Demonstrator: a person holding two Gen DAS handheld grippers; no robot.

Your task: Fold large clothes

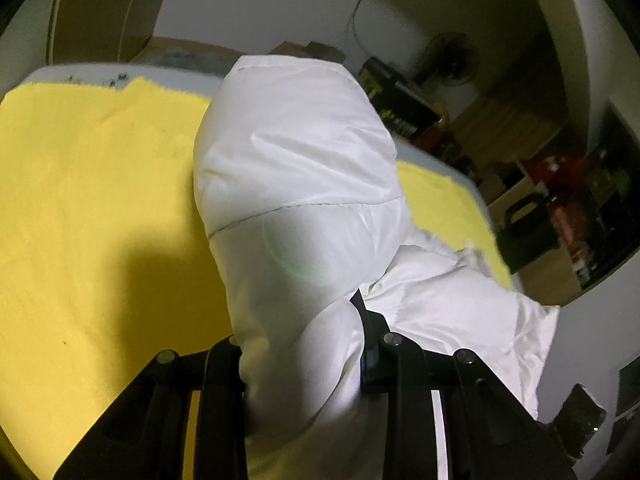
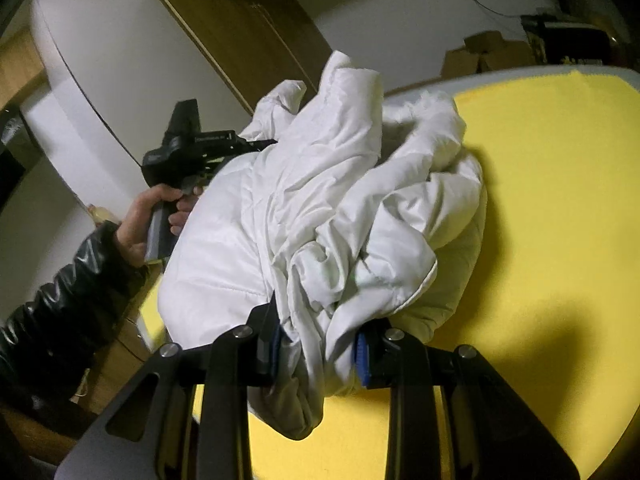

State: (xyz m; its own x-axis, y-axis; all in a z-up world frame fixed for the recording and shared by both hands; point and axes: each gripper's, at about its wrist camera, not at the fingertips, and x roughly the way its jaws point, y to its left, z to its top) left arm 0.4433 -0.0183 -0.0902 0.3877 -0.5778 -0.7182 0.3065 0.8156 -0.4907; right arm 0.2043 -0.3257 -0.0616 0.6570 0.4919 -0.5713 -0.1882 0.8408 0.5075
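A white puffy jacket (image 1: 296, 168) is bunched up over a yellow cloth (image 1: 88, 184) that covers the table. My left gripper (image 1: 304, 360) is shut on a thick fold of the jacket, which drapes forward and hides the fingertips. In the right wrist view the jacket (image 2: 320, 208) is a crumpled heap, and my right gripper (image 2: 320, 348) is shut on a bundle of its fabric between the blue pads (image 2: 362, 356). The left gripper (image 2: 192, 148), held by a hand in a black sleeve, shows at the jacket's far left side.
The yellow cloth (image 2: 552, 184) lies on a grey-edged table (image 1: 120, 70). Boxes and cluttered shelves (image 1: 552, 200) stand to the right beyond the table. A fan (image 1: 450, 58) stands by the white wall. Wooden wardrobe doors (image 2: 248, 28) are behind.
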